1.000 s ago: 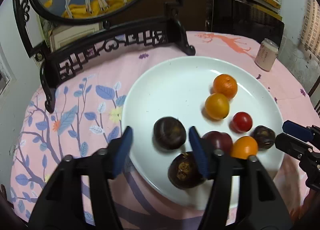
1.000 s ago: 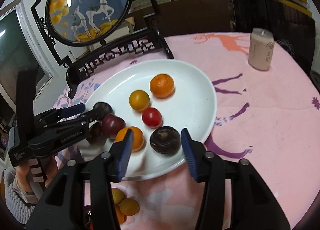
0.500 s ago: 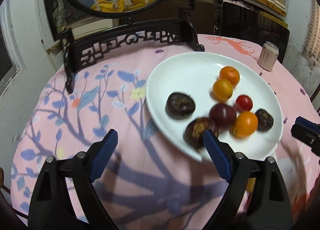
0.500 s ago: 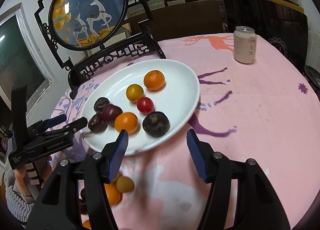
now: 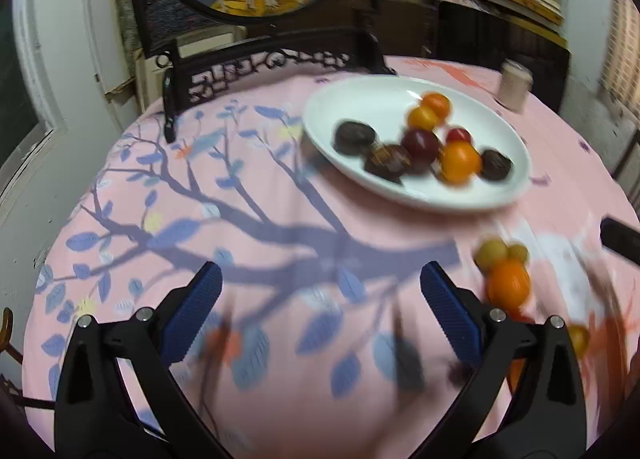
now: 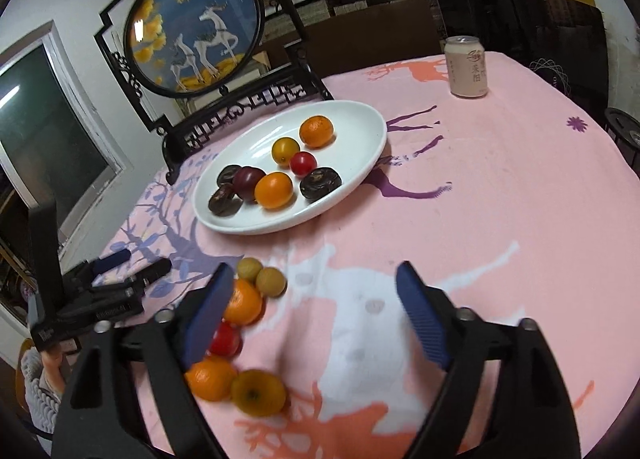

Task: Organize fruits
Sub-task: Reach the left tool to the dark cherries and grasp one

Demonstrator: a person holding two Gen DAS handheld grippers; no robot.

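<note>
Between placements, by the look of it: both claws spread apart and empty, left claw (image 5: 320,299) and right claw (image 6: 316,315) hovering low over the worktop (image 6: 500,187), white plate (image 6: 360,179) with eight fruits well ahead. Loose fruits (image 6: 240,301) lying just left of the right claw's left finger. Likely next: swing the right claw left, straddle the nearest orange, close gently.

Round table under pink printed cloth (image 6: 500,187). On it: white plate (image 6: 368,147); beyond the plate, carved screen stand (image 6: 240,111) and can (image 6: 467,66); nearer than the plate, loose fruits (image 6: 244,301).
</note>
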